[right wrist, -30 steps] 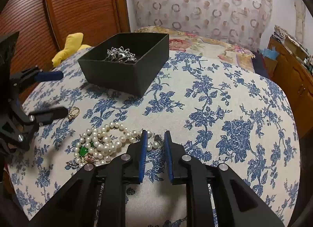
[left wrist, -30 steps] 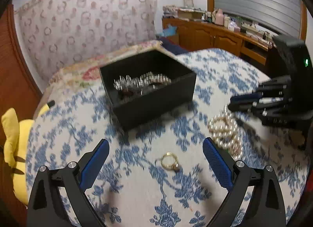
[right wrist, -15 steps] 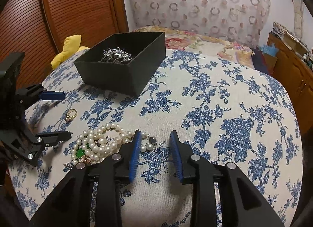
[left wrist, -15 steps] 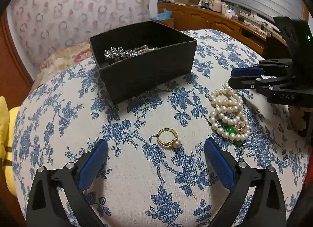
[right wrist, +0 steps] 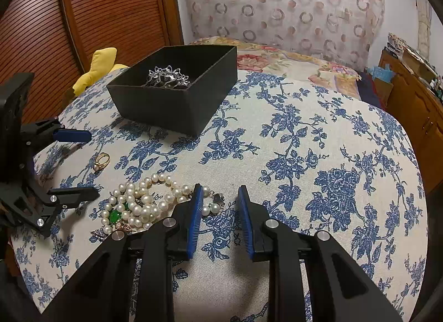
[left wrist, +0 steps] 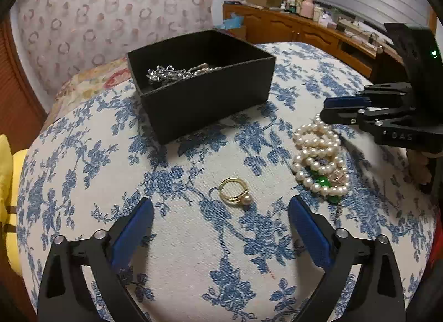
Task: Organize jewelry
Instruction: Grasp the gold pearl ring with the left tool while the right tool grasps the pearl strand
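Observation:
A gold ring with a pearl (left wrist: 236, 191) lies on the blue-flowered cloth, just ahead of my open left gripper (left wrist: 220, 212); it also shows in the right wrist view (right wrist: 101, 160). A heap of pearl strands with green stones (left wrist: 319, 157) lies to its right, also seen in the right wrist view (right wrist: 139, 205). My right gripper (right wrist: 218, 197) is open and empty, its left finger at the heap's right end. A black box (left wrist: 205, 83) holding silver jewelry (right wrist: 167, 76) stands behind.
The cloth covers a rounded surface (right wrist: 318, 155) that drops off at the edges. A yellow plush (right wrist: 97, 68) lies at the far left edge. A wooden sideboard (left wrist: 304, 31) with clutter stands behind, and a slatted wooden door (right wrist: 97, 11) at left.
My left gripper has come down and forward toward the ring. My right gripper has opened from nearly shut, beside the pearl heap.

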Demonstrator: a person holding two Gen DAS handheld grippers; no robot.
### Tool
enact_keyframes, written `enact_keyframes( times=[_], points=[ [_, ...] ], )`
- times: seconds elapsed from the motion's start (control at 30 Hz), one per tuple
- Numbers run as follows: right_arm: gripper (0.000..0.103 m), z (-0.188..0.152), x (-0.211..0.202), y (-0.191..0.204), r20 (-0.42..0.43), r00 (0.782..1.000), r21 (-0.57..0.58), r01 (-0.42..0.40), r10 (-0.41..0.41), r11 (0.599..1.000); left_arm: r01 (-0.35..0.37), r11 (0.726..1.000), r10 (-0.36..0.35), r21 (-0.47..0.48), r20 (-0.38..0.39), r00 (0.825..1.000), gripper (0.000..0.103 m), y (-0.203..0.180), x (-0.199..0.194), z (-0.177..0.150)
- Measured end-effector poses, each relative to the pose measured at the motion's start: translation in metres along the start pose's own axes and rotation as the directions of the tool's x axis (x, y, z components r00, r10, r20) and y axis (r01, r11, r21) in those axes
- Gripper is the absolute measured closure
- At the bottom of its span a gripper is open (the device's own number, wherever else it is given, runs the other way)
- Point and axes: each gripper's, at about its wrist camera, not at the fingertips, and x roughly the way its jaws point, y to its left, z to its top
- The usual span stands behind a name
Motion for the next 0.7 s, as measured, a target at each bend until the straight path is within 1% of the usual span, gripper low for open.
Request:
enact_keyframes(
  times=[0.03,0.07,0.1,0.13,0.2,0.23,0.3,0.4,0.47,0.6,0.63,0.7],
  points=[
    [0.075,0.000,0.000,0.000,0.000,1.000,0.000,0.000,0.000,1.000,0.002,1.000,-0.002,0.002,0.007,1.000,0.026,-0.001,-0.001,0.001],
    [0.075,0.000,0.000,0.000,0.000,1.000,0.000,0.000,0.000,1.000,0.005,1.000,-0.005,0.001,0.016,1.000,0.037,-0.002,-0.003,0.002],
    [0.075,0.000,0.000,0.000,0.000,1.000,0.000,0.000,0.000,1.000,0.008,1.000,-0.008,-0.001,0.019,1.000,0.047,-0.002,-0.004,0.002],
    [0.075,0.000,0.000,0.000,0.000,1.000,0.001,-0.001,0.001,1.000,0.015,1.000,-0.014,-0.002,0.021,1.000,0.052,-0.002,-0.005,0.003],
    [0.075,0.000,0.000,0.000,0.000,1.000,0.001,-0.001,0.001,1.000,0.020,1.000,-0.020,0.000,0.024,1.000,0.076,-0.002,-0.005,0.005],
    [0.075,0.000,0.000,0.000,0.000,1.000,0.001,-0.001,0.001,1.000,0.022,1.000,-0.022,0.000,0.025,0.999,0.081,-0.004,-0.005,0.006],
    [0.075,0.000,0.000,0.000,0.000,1.000,0.002,-0.001,0.001,1.000,0.037,0.999,-0.037,0.001,0.031,0.999,0.082,-0.005,-0.005,0.007],
    [0.075,0.000,0.000,0.000,0.000,1.000,0.000,0.000,0.000,1.000,0.025,1.000,-0.026,0.017,0.037,0.999,0.083,-0.009,-0.004,0.008],
    [0.075,0.000,0.000,-0.001,-0.001,1.000,-0.002,0.001,-0.001,1.000,0.031,1.000,-0.031,0.005,0.041,0.999,0.083,-0.008,-0.005,0.008],
    [0.075,0.002,0.004,0.002,-0.009,1.000,-0.028,0.004,-0.004,1.000,0.030,0.999,-0.028,-0.022,0.076,0.997,0.083,-0.006,-0.015,0.006],
    [0.077,0.003,0.005,0.004,-0.013,1.000,-0.043,0.011,-0.011,0.999,0.035,0.999,-0.032,-0.027,0.086,0.996,0.083,-0.006,-0.018,0.006],
    [0.091,0.005,0.006,0.008,-0.024,1.000,-0.060,-0.003,0.001,0.998,0.041,0.999,-0.037,-0.033,0.102,0.994,0.083,-0.006,-0.023,0.004]
  ],
)
